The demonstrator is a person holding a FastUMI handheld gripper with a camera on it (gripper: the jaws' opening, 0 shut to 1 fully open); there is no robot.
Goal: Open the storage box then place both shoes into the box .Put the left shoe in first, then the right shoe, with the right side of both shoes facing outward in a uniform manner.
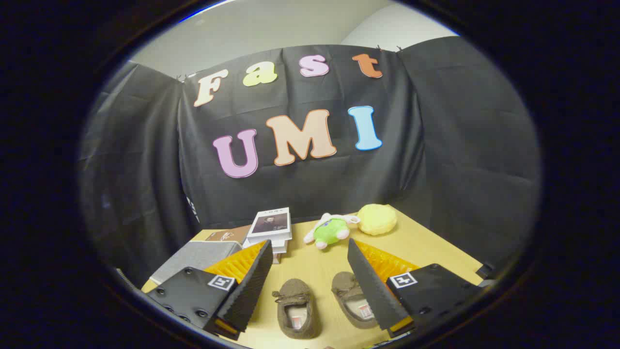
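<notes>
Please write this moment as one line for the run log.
hand-held gripper: open, holding nothing | two shoes: on table, between fingers | grey storage box: closed, left of fingers

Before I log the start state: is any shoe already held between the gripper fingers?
No, the gripper is open, and both brown shoes, one and the other, lie on the table between its fingers, untouched.

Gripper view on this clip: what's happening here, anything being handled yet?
Nothing is held yet. The tongs are open above the wooden table, with a pair of brown slippers lying side by side between the fingers. The grey storage box sits beside the left finger, lid seemingly still closed. Beyond are a stack of books, a green plush toy and a yellow sponge.
</notes>
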